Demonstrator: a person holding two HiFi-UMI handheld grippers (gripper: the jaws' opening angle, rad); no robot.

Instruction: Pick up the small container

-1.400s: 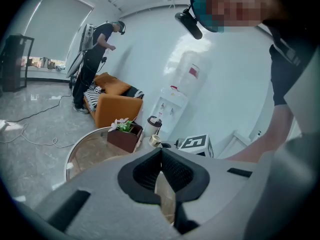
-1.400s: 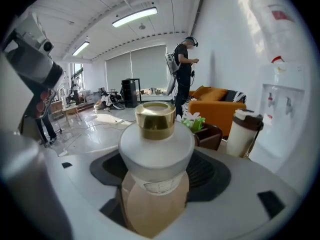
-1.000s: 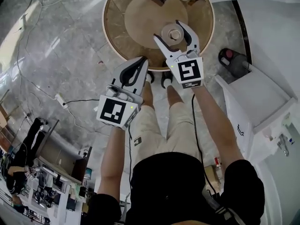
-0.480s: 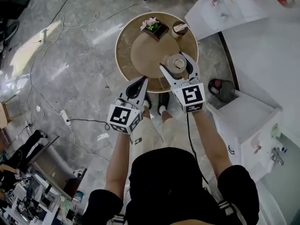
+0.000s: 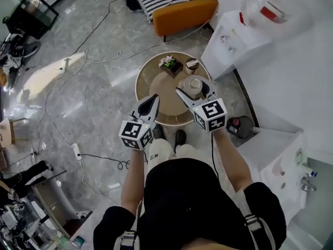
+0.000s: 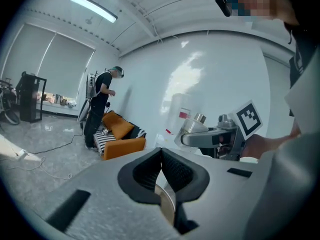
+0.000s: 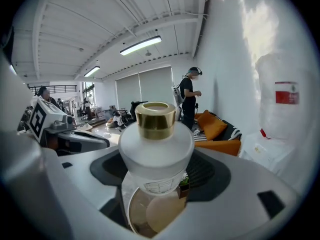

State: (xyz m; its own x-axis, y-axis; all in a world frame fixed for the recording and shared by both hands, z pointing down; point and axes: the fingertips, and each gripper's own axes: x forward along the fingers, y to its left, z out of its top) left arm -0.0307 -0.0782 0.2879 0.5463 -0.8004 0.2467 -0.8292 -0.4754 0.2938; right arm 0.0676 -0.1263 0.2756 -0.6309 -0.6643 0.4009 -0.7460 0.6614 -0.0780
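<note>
While aloft, container (image 7: 156,149) btwn right tongs (image 5: 193,87)

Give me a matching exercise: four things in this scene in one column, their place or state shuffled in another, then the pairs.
1 small frosted white container with gold cap
2 left tongs
3 orange armchair
4 dark square planter with flowers

A on round wooden table
B shut, empty
C gripped in right tongs
D on floor beyond table

Pairs: 1-C, 2-B, 3-D, 4-A

Small container (image 7: 156,144) (in the right gripper (image 5: 193,86)) has seemingly lifted off the table (image 5: 156,95).
</note>
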